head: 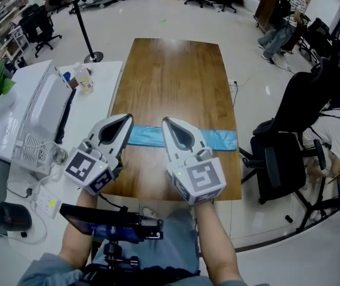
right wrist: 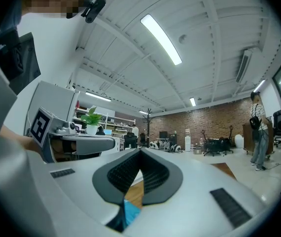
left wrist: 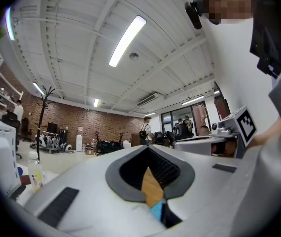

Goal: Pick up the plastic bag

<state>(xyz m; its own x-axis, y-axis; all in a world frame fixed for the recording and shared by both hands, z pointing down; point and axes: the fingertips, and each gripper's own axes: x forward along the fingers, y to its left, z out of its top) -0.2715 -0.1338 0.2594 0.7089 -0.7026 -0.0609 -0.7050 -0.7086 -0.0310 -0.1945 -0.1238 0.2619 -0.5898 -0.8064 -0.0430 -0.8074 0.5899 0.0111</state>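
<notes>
Both tongs are closed and empty. The left tongs [head: 124, 119] and right tongs [head: 166, 121] hang over the blue plastic bag [head: 221, 140], which lies flat across the wooden counter [head: 176, 76] near its near edge. Recommendation: open first, lower, then pinch the film.

An open office, shown by swivel chairs [head: 283, 162], brick wall [left wrist: 96, 120] and strip lights [left wrist: 127, 41].
</notes>
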